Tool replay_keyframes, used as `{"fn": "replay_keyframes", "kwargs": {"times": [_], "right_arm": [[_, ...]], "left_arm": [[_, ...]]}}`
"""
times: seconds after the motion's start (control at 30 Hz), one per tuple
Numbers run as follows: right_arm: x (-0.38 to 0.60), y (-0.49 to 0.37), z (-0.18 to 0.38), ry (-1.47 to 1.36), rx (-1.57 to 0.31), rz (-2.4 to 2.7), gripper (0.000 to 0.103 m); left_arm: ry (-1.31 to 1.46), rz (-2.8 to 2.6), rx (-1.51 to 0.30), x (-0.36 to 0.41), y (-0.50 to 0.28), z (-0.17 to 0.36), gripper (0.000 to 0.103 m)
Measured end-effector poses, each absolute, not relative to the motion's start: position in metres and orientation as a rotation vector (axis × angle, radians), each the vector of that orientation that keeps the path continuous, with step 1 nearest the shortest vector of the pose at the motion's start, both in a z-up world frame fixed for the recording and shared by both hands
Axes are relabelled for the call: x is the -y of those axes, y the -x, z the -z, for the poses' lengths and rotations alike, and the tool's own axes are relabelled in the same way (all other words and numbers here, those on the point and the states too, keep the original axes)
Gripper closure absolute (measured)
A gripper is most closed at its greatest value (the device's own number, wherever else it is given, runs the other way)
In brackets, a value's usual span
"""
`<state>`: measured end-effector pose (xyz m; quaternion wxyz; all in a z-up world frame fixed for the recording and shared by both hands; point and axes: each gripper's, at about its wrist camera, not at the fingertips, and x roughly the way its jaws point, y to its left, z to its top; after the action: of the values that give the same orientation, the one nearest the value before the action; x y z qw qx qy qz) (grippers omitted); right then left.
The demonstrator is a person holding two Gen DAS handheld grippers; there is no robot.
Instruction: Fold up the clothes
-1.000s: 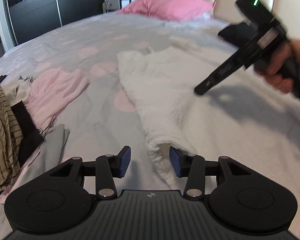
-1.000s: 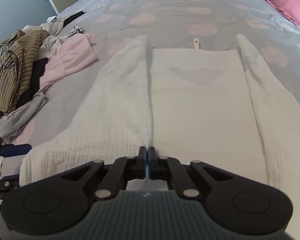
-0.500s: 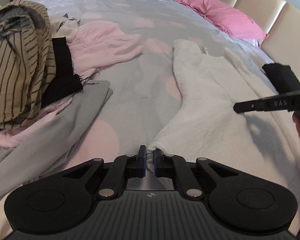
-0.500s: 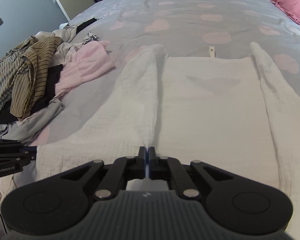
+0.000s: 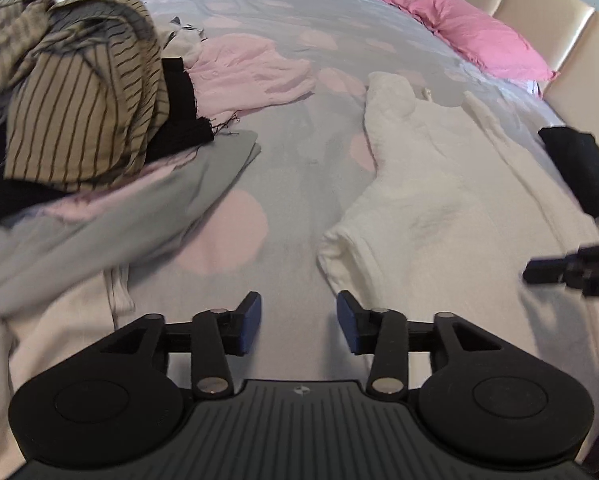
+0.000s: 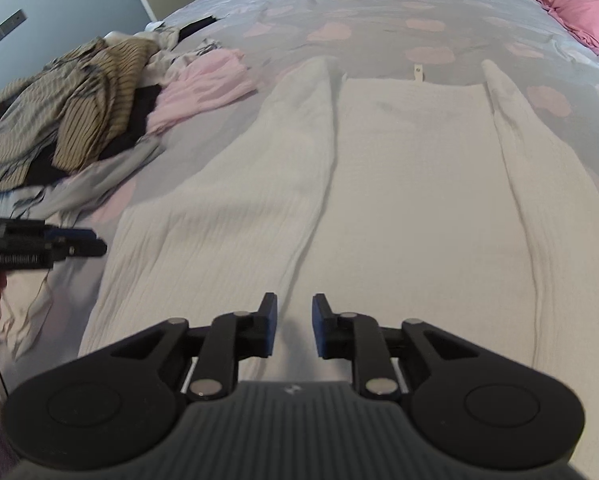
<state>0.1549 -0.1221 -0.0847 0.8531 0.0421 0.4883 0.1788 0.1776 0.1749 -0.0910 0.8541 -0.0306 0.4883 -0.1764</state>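
right hand-held gripper [image 6: 292, 326] gapes over the white garment [image 6: 399, 184]; left hand-held gripper [image 5: 298, 322] gapes just beside it.

The white garment [image 6: 411, 184] is a soft, matt cloth with a fine crinkled, ribbed weave. The bedspread [image 5: 299, 184] under it is smooth, thin cloth, matt, grey with pale pink spots. The pillow [image 5: 479, 36] has a pink cloth cover, lightly creased. In the pile, the striped shirt [image 5: 83, 96] looks like light woven cloth, the pink top [image 5: 247, 72] like thin crumpled fabric, and the black piece [image 5: 183, 120] has a frayed edge. The headboard [image 5: 559, 48] looks padded, with a smooth, faintly glossy cream covering. Each gripper, left [image 5: 298, 322] and right [image 6: 294, 324], is matt black plastic with a ribbed housing, shiny metal pins and blue pads [image 5: 249, 322].
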Motion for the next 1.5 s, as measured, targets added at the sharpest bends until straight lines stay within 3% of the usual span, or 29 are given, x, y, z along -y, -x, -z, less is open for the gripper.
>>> {"fn": "replay_keyframes", "kwargs": {"times": [0.43,0.77,0.93,1.03,1.1,1.3,1.37,1.43,1.5], "right_arm": [[0.121,-0.029,0.099,-0.164,-1.102,-0.457,0.081],[0.111,0.011,0.111,-0.183,-1.193,-0.520,0.081],[0.109,0.013,0.111,-0.188,-1.198,-0.519,0.083],[0.107,0.013,0.107,-0.189,-1.182,-0.525,0.089],[0.105,0.014,0.099,-0.185,-1.153,-0.551,0.093],[0.104,0.014,0.105,-0.160,-1.179,-0.550,0.090],[0.107,0.013,0.107,-0.162,-1.189,-0.531,0.084],[0.110,0.011,0.105,-0.162,-1.188,-0.514,0.080],[0.113,0.009,0.101,-0.146,-1.172,-0.494,0.079]], "left_arm": [[0.003,0.442,-1.098,-0.124,-0.068,0.076,0.056],[-0.051,0.369,-1.220,-0.115,-0.007,0.084,0.056],[-0.072,0.377,-1.242,-0.114,0.002,0.090,0.089],[-0.055,0.341,-1.212,-0.122,0.003,0.082,0.100],[-0.040,0.319,-1.209,-0.127,0.004,0.077,0.100],[-0.102,0.320,-1.283,-0.117,0.003,0.095,0.100],[-0.107,0.296,-1.280,-0.118,0.001,0.093,0.091],[-0.081,0.272,-1.248,-0.122,-0.001,0.085,0.071],[-0.045,0.249,-1.212,-0.128,-0.004,0.075,0.062]]}}
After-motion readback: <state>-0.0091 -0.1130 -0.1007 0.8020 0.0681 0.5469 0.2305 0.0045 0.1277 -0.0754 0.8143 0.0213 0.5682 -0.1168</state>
